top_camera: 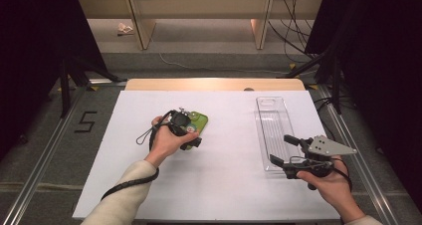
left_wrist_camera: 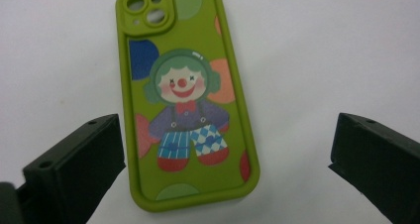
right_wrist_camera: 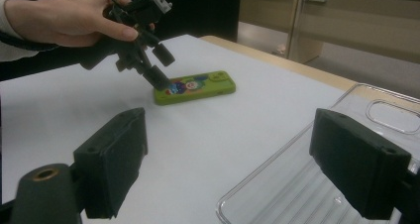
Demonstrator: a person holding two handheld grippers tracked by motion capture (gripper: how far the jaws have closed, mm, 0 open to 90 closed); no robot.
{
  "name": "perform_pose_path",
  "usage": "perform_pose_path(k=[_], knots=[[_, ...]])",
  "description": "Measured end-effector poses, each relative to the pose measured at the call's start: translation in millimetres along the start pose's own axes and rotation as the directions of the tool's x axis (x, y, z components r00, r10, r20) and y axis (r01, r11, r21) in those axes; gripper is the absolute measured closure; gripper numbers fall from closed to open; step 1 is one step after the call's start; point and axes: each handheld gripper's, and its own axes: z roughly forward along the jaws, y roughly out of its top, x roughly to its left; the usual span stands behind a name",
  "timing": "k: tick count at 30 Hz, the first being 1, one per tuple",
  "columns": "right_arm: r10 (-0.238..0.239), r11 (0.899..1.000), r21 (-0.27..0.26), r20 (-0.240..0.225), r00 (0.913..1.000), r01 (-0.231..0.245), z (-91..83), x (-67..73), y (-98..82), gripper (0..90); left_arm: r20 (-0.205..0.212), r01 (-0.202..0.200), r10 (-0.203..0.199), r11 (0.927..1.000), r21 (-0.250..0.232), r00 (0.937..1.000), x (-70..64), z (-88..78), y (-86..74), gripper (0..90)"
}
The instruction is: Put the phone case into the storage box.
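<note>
The left gripper [top_camera: 193, 135], jaws spread wide and holding nothing, hovers over a green phone case [left_wrist_camera: 185, 100] lying flat at the frame's centre-left. The right gripper [top_camera: 284, 150], also spread, waits beside a clear tray [top_camera: 271, 116]. Any regrasp should likely straddle the case's long edges squarely.

Only one sign can be read: a black digit "5" [top_camera: 87, 121] marked on the grey floor, just beside the left edge of the white tabletop [top_camera: 219, 185].
</note>
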Motion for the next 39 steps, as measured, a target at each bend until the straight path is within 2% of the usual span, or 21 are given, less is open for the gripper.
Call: perform_pose_path(k=[4,6,8,9,10,14,16,18,20,21,24,26,29,32,35,36,39], knots=[[-0.001,1.0,0.0,0.001,1.0,0.001,-0.3,-0.3,0.0,15.9,0.027,-0.004,0.006,0.9972,-0.074,0.9996,0.5,-7.6,3.2,0.0],[-0.002,1.0,-0.001,0.002,1.0,0.002,-0.6,-0.2,0.3,15.9,0.037,-0.003,0.009,0.9886,-0.151,0.9993,0.4,-12.5,5.7,0.0],[-0.001,1.0,0.0,0.002,1.0,0.001,-0.7,-0.2,0.3,15.9,0.038,-0.003,0.01,0.9867,-0.162,0.9992,0.5,-13.4,6.3,0.0],[-0.002,1.0,0.0,0.002,1.0,0.002,-0.5,-0.6,0.0,15.9,0.032,-0.007,0.014,0.9817,-0.19,0.9994,1.1,-15.5,7.7,0.0],[-0.002,1.0,0.001,0.003,1.0,0.002,-0.4,-0.7,0.0,15.9,0.03,-0.003,0.009,0.9798,-0.2,0.9995,1.3,-16.3,8.3,0.0],[-0.003,1.0,0.001,0.003,1.0,0.003,-0.5,-0.6,0.0,15.9,0.02,0.005,-0.001,0.9793,-0.203,0.9998,2.4,-17.4,9.5,0.0],[-0.004,1.0,0.002,0.003,1.0,0.004,-0.5,-0.6,0.0,15.9,0.014,0.01,-0.008,0.9849,-0.173,0.9999,4.0,-15.0,10.4,0.0],[-0.003,1.0,0.002,0.003,1.0,0.003,-0.5,-0.6,-0.1,15.9,0.007,0.021,-0.02,0.9872,-0.158,0.9998,4.2,-13.1,10.7,0.0],[-0.002,1.0,0.002,0.006,1.0,0.002,-0.8,-0.6,0.1,15.9,-0.006,0.042,-0.042,0.9946,-0.095,0.9991,6.7,-7.4,11.8,0.8],[-0.002,1.0,0.002,0.006,1.0,0.002,-0.8,-0.6,0.1,15.9,-0.006,0.042,-0.042,0.9946,-0.095,0.9991,6.7,-7.4,11.8,2.5],[-0.002,1.0,0.002,0.007,1.0,0.002,-1.0,-0.8,0.2,15.9,-0.028,0.069,-0.07,0.9968,-0.039,0.9971,8.6,0.9,14.1,6.0],[-0.002,1.0,0.002,0.008,1.0,0.002,-1.0,-1.0,0.1,15.9,-0.036,0.073,-0.073,0.9974,-0.005,0.9967,10.1,5.8,16.2,6.2],[-0.002,1.0,0.002,0.009,1.0,0.002,-1.3,-1.0,0.2,15.9,-0.039,0.089,-0.087,0.9948,0.05,0.9955,13.7,14.6,20.2,6.1],[-0.001,1.0,0.0,0.008,1.0,0.001,-1.5,-1.1,0.3,15.9,-0.042,0.095,-0.092,0.9928,0.074,0.9949,14.9,18.3,21.5,7.1],[-0.001,1.0,-0.001,0.007,1.0,0.001,-1.5,-1.3,0.2,15.9,-0.046,0.097,-0.092,0.9888,0.113,0.9947,15.6,23.3,22.2,7.4],[-0.001,1.0,-0.002,0.007,1.0,0.001,-1.6,-1.3,0.3,15.9,-0.043,0.104,-0.099,0.9854,0.135,0.9941,15.8,25.5,22.7,7.7],[-0.002,1.0,-0.001,0.007,1.0,0.002,-1.6,-1.1,0.4,15.9,-0.05,0.107,-0.101,0.9818,0.157,0.9937,16.3,28.4,23.3,8.7]])
